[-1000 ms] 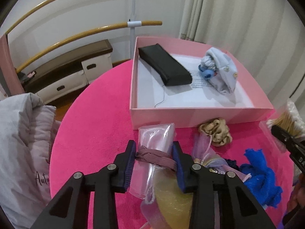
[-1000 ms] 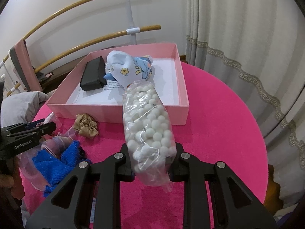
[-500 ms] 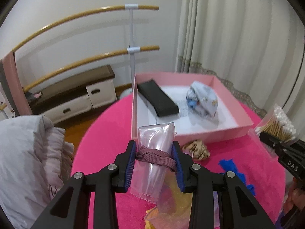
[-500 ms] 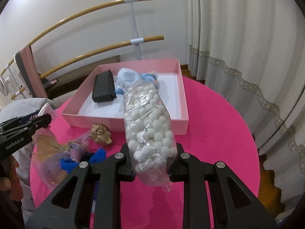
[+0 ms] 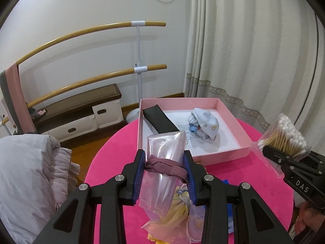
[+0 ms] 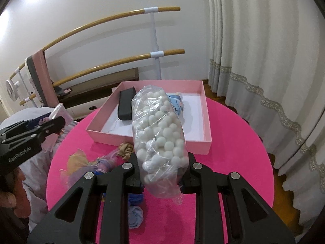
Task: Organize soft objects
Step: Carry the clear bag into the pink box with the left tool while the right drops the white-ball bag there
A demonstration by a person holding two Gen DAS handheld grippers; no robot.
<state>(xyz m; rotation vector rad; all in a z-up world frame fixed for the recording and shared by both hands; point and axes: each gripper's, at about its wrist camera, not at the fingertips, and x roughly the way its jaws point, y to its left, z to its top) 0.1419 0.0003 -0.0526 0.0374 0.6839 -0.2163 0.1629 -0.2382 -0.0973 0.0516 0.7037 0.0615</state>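
Observation:
My left gripper (image 5: 165, 168) is shut on a clear plastic bag (image 5: 164, 148) bound with a mauve elastic band; pale fabric hangs in its lower end, above the round pink table (image 5: 113, 152). My right gripper (image 6: 160, 163) is shut on a clear bag of cotton swabs (image 6: 158, 130), held up in front of the pink box (image 6: 150, 139). That box (image 5: 223, 154) holds a black pouch (image 5: 160, 120) and a light blue baby garment (image 5: 205, 126). A beige scrunchie (image 6: 126, 149) and blue cloth (image 6: 136, 213) lie on the table.
A grey quilted garment (image 5: 26, 172) lies left of the table. Behind stand a double wooden barre (image 5: 140, 69), a low cabinet (image 5: 81, 113) and cream curtains (image 5: 243, 61). A person's hand (image 6: 8, 199) holds the left gripper (image 6: 54, 123).
Both grippers have risen with their bags. The left bag has come up off the table, and the box now looks farther and lower in both views.

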